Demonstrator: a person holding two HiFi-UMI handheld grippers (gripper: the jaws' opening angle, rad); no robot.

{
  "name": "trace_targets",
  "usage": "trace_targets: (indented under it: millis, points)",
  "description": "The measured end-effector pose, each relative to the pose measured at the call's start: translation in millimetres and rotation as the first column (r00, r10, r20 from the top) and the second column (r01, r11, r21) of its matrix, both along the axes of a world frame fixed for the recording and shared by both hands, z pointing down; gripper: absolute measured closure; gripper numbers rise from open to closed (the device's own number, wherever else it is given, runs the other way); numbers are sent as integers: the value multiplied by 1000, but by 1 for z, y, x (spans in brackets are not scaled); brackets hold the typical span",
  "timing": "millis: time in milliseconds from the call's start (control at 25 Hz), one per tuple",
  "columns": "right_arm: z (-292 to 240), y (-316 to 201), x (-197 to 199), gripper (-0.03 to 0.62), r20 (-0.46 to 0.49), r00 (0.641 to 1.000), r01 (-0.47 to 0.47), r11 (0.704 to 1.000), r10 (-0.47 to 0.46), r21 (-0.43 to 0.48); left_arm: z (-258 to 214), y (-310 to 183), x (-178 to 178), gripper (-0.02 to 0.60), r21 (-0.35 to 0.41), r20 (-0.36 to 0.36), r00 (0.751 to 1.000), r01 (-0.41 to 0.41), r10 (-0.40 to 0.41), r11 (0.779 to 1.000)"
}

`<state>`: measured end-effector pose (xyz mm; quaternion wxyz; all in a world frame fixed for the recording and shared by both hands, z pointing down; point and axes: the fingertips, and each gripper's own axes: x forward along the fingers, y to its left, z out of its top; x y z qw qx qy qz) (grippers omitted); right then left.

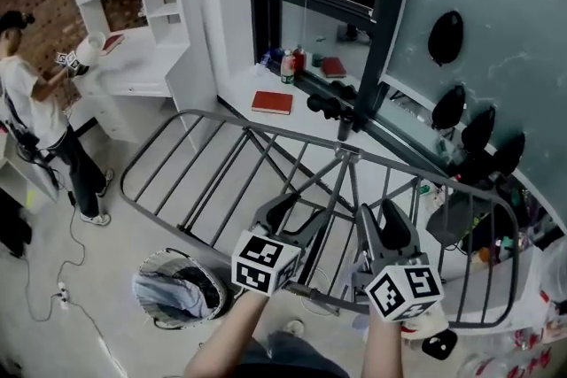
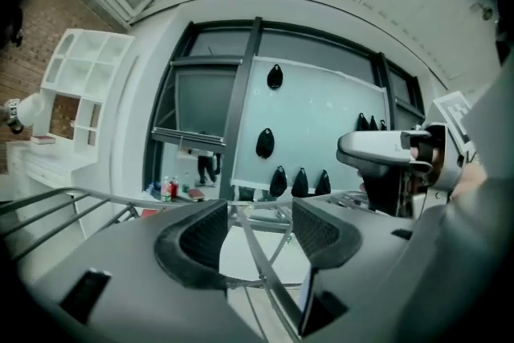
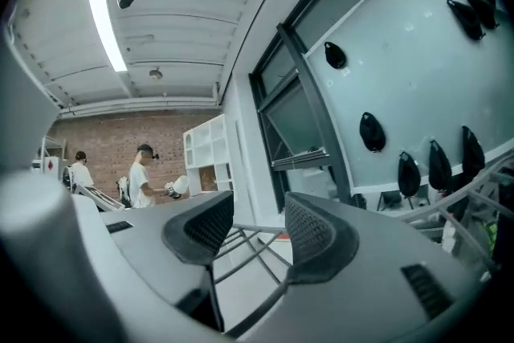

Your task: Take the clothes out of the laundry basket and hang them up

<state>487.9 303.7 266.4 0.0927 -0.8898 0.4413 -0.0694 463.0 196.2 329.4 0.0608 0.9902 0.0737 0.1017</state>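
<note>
Two claws hang side by side above the grey metal-tube drying rack (image 1: 213, 118) in the lower middle of the head view, and neither holds anything. The left claw (image 1: 297, 217) is released. Its ribbed black pads (image 2: 205, 233) stand well apart, and in its own view only the rack's bars show through the gap. The right claw (image 1: 383, 230) is just as wide and empty, with rack bars and floor beyond it.

The round mesh laundry basket (image 1: 177, 251) sits on the floor at the lower left of the head view, near the rack's closest rail. Crumpled blue-grey clothes (image 1: 173, 292) lie inside it. No garment shows on the bars near the claws.

The step in hand looks like fetching a garment. The next move would call for lowering an open claw toward the lower left into the basket. It would then clench on a fold of cloth and lift it clear of the rim.
</note>
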Motion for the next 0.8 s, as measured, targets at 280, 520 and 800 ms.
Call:
trace_targets:
  millis: [280, 520, 800]
  points:
    - [14, -100, -70, 398, -14, 971, 241, 971, -240, 14, 7, -85, -86, 318, -11, -3, 972, 235, -235, 972]
    - [27, -184, -124, 398, -2, 907, 422, 907, -422, 14, 15, -164, -166, 318, 10, 13, 904, 427, -427, 904]
    - [35, -254, -180, 398, 12, 850, 527, 850, -527, -12, 20, -231, -244, 318, 3, 14, 828, 561, -561, 828]
